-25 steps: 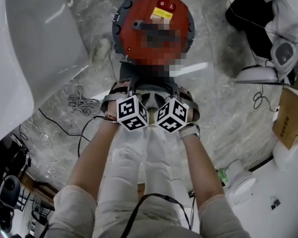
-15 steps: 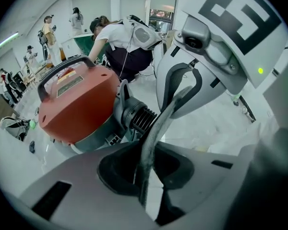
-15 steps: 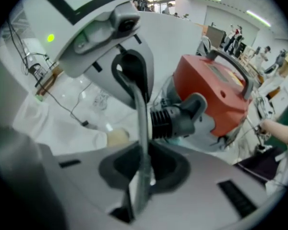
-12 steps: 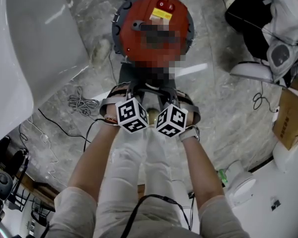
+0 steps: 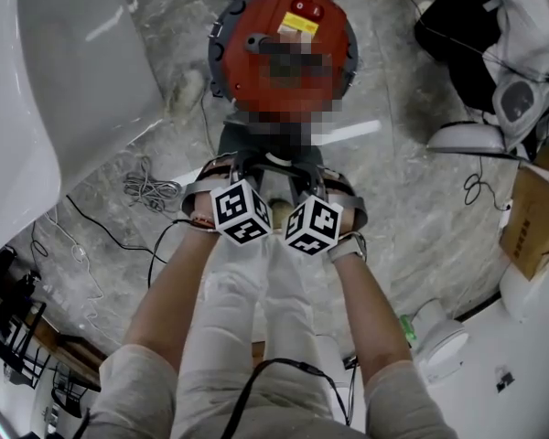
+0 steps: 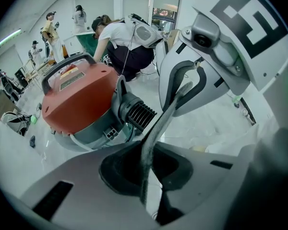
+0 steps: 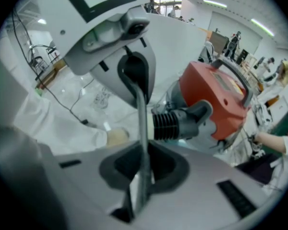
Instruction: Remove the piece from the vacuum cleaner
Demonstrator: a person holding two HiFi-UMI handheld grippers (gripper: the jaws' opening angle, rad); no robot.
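A red-topped vacuum cleaner (image 5: 256, 26) stands on the marble floor ahead of me, also shown in the left gripper view (image 6: 81, 99) and the right gripper view (image 7: 216, 99). A black ribbed hose piece (image 6: 137, 114) plugs into its grey body, and the same hose piece (image 7: 175, 123) ends in a grey elbow. My left gripper (image 5: 245, 176) and right gripper (image 5: 313, 181) hover side by side short of the vacuum, angled toward each other. The left gripper's jaws (image 6: 175, 104) are closing the last bit, fingers together, nothing between them. The right gripper (image 7: 140, 104) is shut and empty.
A large white curved panel (image 5: 37, 108) fills the left. Loose cables (image 5: 151, 190) lie on the floor beside it. A cardboard box (image 5: 535, 218) and white appliances (image 5: 439, 337) sit at the right. A dark bag (image 5: 467, 26) lies at top right. People stand far behind the vacuum.
Both grippers stay in almost the same spot below the vacuum. The two marker cubes have drawn slightly closer together, and the view has shifted a little.
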